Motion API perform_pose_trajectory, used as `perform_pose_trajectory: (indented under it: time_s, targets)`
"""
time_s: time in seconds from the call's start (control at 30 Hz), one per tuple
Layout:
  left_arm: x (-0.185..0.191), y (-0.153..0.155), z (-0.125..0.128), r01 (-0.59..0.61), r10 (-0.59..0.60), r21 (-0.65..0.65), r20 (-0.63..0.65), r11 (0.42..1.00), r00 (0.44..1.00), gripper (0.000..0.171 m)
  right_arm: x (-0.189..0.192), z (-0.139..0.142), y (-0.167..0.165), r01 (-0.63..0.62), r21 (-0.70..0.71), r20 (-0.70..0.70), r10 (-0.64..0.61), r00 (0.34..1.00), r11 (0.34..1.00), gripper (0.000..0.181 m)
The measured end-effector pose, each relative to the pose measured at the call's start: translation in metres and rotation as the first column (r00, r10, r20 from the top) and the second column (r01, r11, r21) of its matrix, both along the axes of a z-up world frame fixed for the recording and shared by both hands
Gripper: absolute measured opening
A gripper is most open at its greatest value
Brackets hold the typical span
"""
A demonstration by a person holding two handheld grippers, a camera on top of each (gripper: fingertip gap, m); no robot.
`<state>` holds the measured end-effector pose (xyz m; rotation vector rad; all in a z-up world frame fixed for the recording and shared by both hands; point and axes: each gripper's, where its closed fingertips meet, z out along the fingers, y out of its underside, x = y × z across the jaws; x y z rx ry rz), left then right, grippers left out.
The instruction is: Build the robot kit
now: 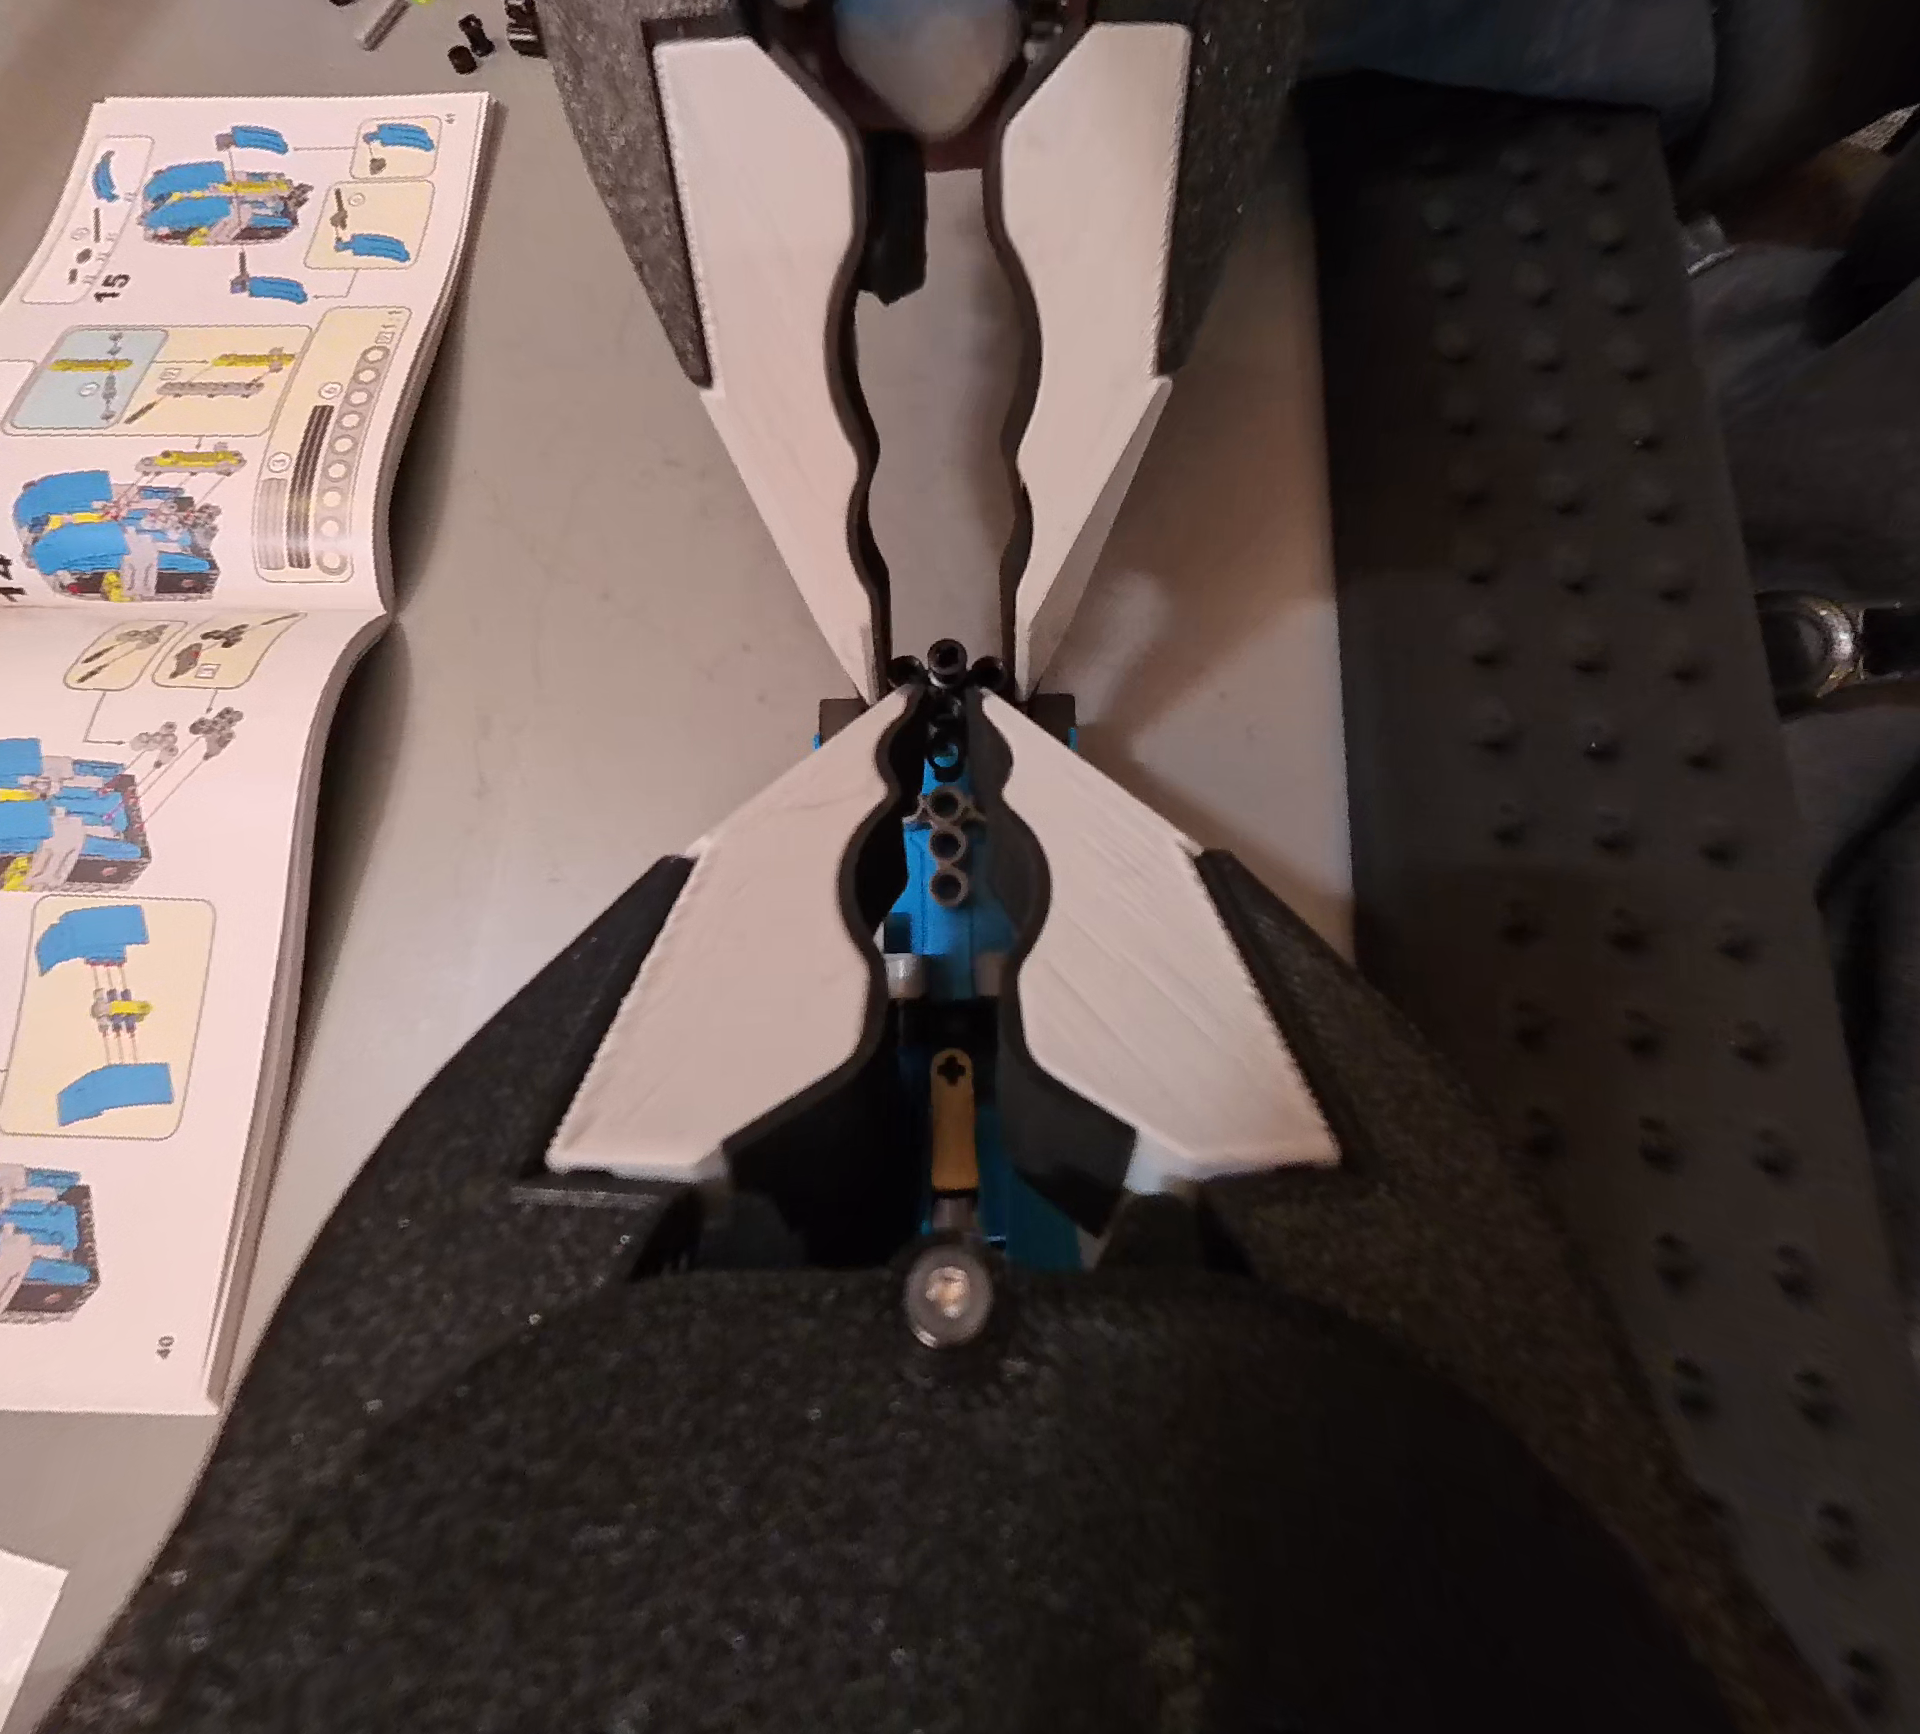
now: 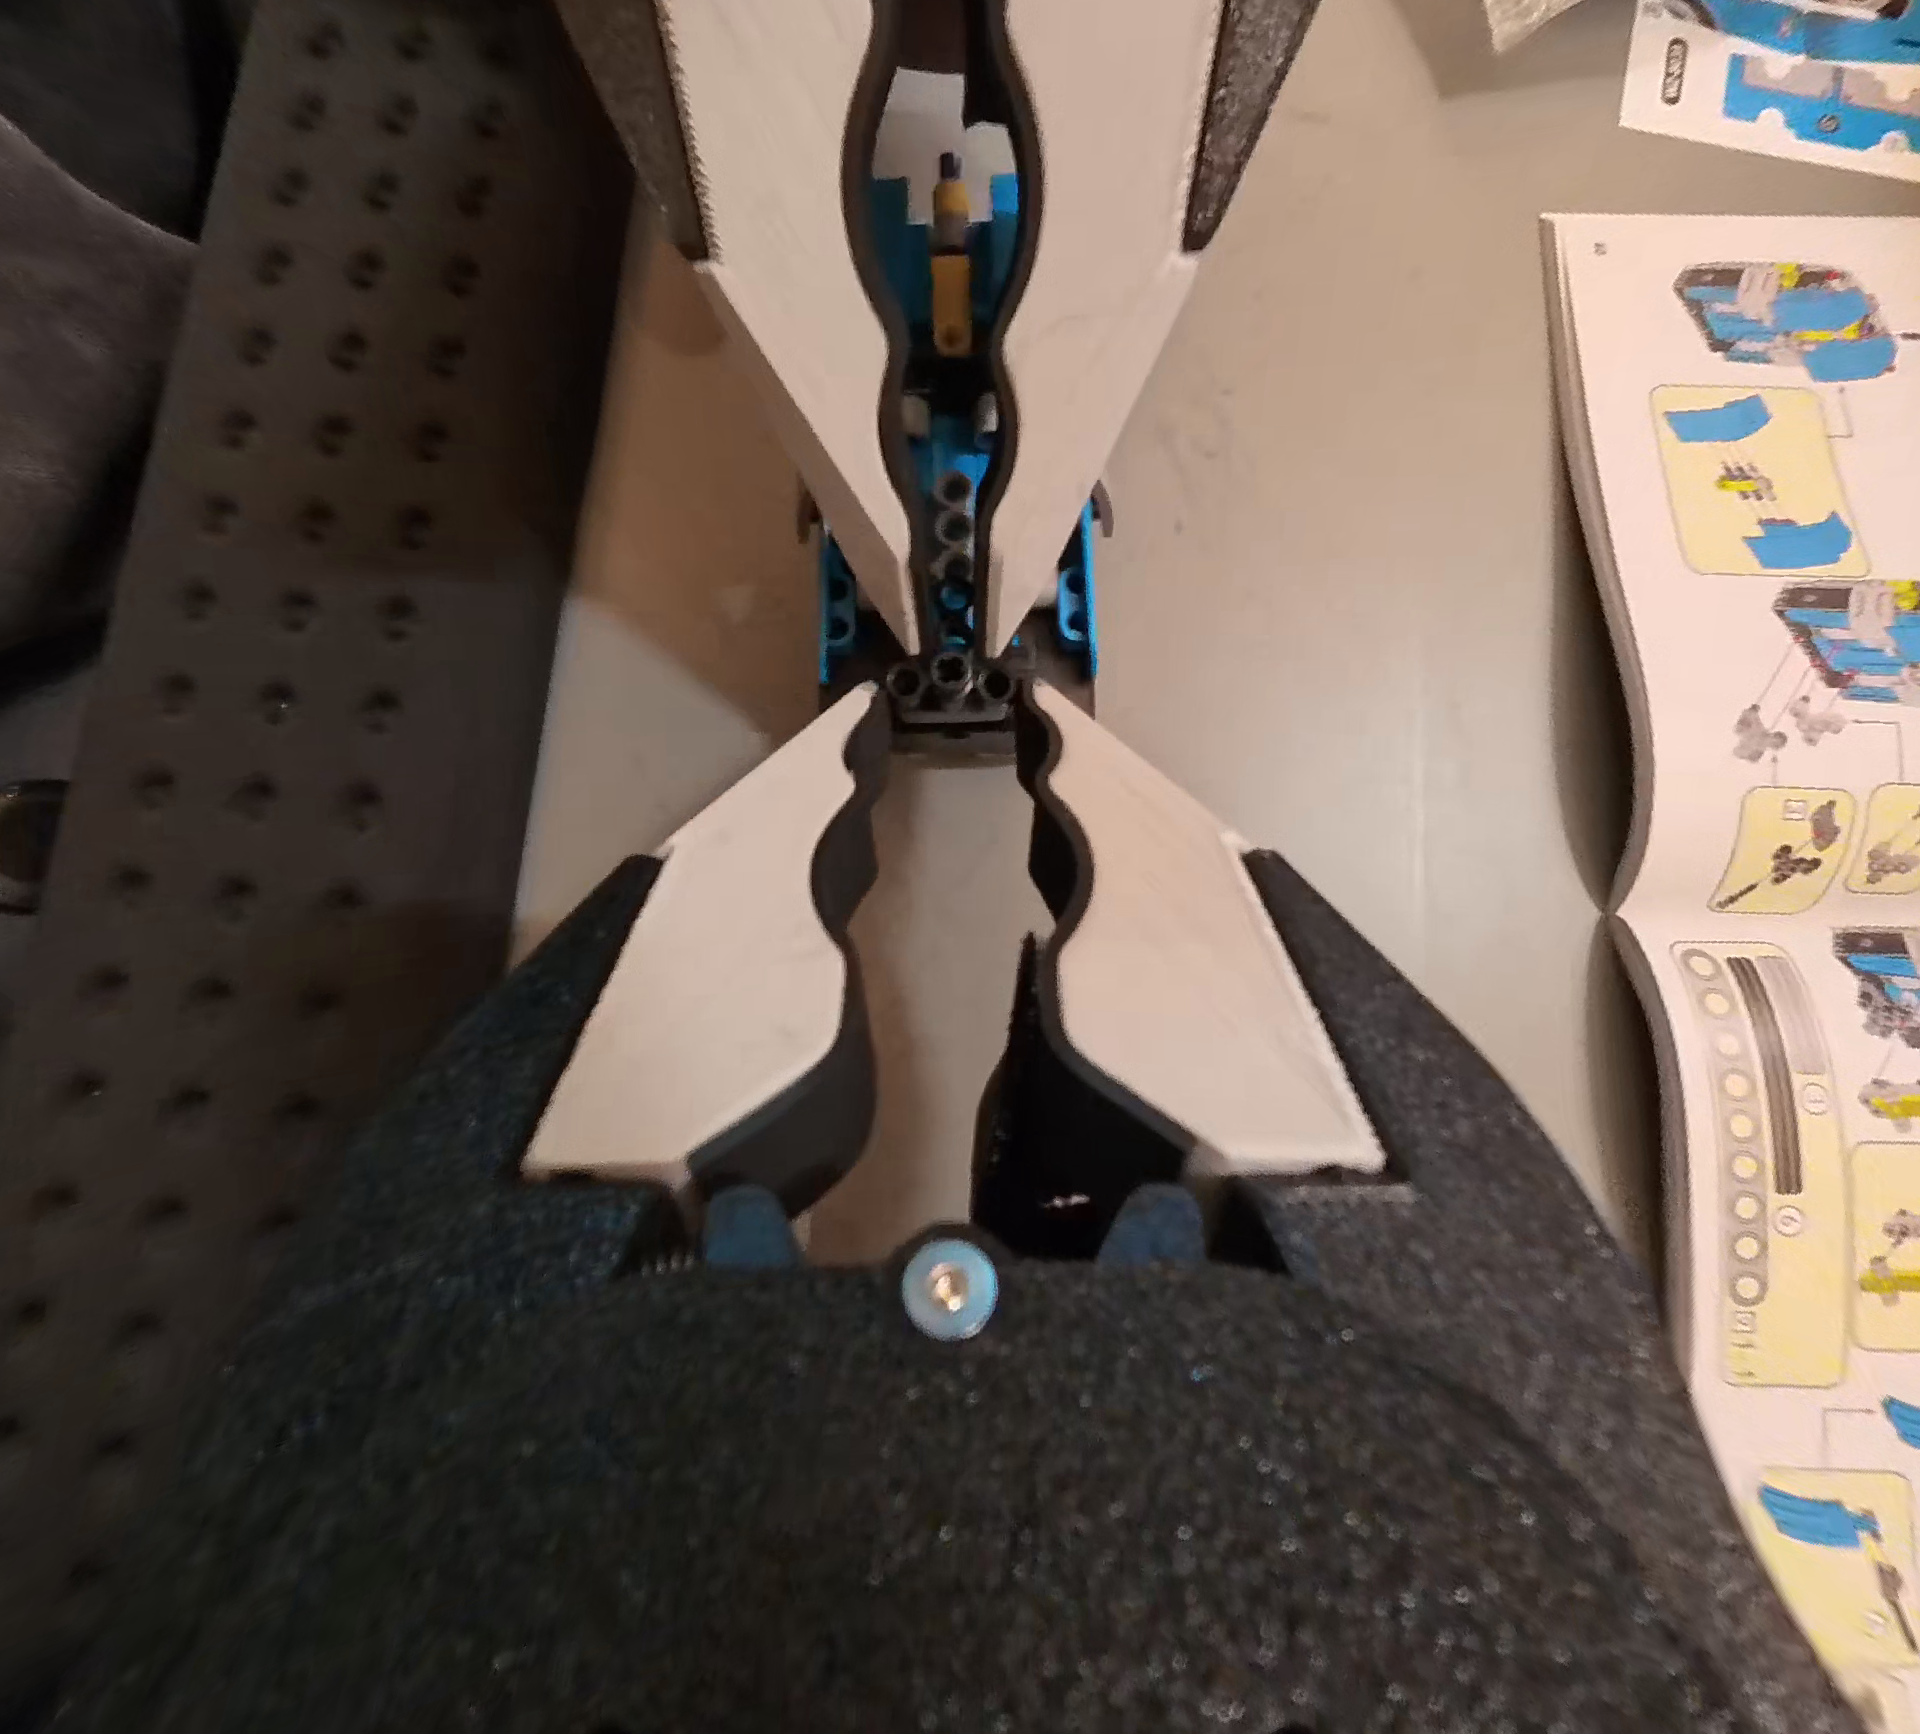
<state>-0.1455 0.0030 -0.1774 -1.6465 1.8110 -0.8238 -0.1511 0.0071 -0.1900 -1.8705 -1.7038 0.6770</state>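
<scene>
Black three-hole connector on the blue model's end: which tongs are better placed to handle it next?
Right, probably: the right tongs grip the black three-hole connector, while the left tongs are shut along the blue model.

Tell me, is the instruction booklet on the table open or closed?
Open. The instruction booklet lies spread flat on the table, two illustrated pages showing with the fold between them, beside the left gripper.

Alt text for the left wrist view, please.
The left gripper is shut on a blue toy brick model, tip to tip with the right gripper, which pinches a small black connector. An open instruction booklet lies on the grey table.
</scene>
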Motion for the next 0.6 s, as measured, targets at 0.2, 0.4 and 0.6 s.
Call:
perform_pose_trajectory:
  time_s: [0.2,0.4,0.6]
  targets:
    - [0.0004,-0.0002,-0.0008,-0.008,0.009,0.014,-0.017,1.0,1.0,0.006,0.0011,-0.0011,-0.0006,-0.017,-0.019,0.002,0.017,1.0,1.0,0.023]
    - [-0.0002,-0.0003,-0.0008,-0.014,0.014,0.013,-0.023,1.0,1.0,0.006,0.001,-0.0015,-0.0007,-0.018,0.012,0.01,0.018,1.0,1.0,0.023]
    - [0.0002,0.0,-0.0004,-0.018,0.018,0.028,-0.024,0.999,1.0,0.006,0.0014,-0.0016,-0.0004,-0.037,0.03,-0.029,0.038,0.999,0.999,0.023]
